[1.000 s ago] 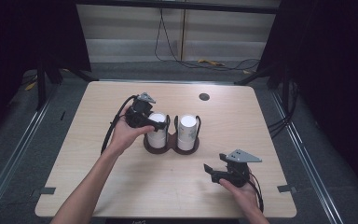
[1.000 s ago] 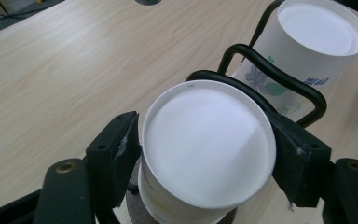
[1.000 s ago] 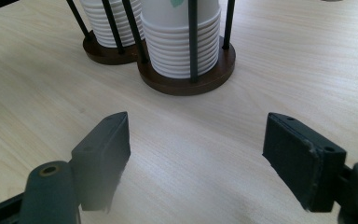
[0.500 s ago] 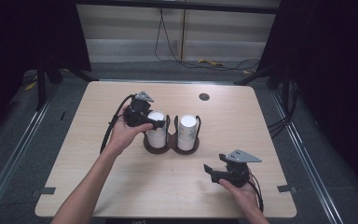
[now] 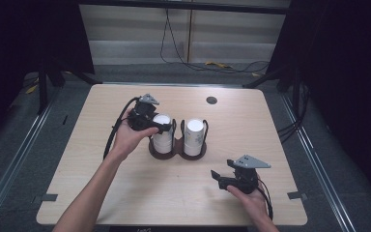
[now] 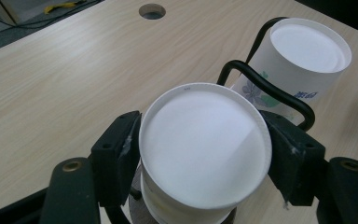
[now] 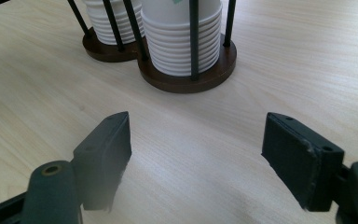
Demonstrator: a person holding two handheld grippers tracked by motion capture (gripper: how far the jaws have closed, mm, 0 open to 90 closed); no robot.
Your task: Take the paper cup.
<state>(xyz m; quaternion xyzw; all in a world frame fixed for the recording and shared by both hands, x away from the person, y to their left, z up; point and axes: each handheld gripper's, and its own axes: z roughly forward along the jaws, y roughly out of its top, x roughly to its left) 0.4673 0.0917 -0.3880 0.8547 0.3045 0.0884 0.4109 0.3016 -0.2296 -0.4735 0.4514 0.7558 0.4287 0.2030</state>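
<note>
From the high view, the left gripper (image 5: 160,126) grips the left cup stack (image 5: 163,133) in the holder (image 5: 176,151) mid-table. Its own view shows its jaws, just reopening slightly, pressing the top cup (image 6: 205,149). The right gripper (image 7: 198,158) rests with jaws apart, empty.

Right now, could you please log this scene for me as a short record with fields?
surface: wooden table
holder: dark two-ring cup rack, a stack of upturned white paper cups in each ring
left gripper: jaws on either side of the top cup of the left stack, pads against its wall
right gripper: open, nothing between its jaws, low over the table short of the rack
other: round hole in the tabletop
</note>
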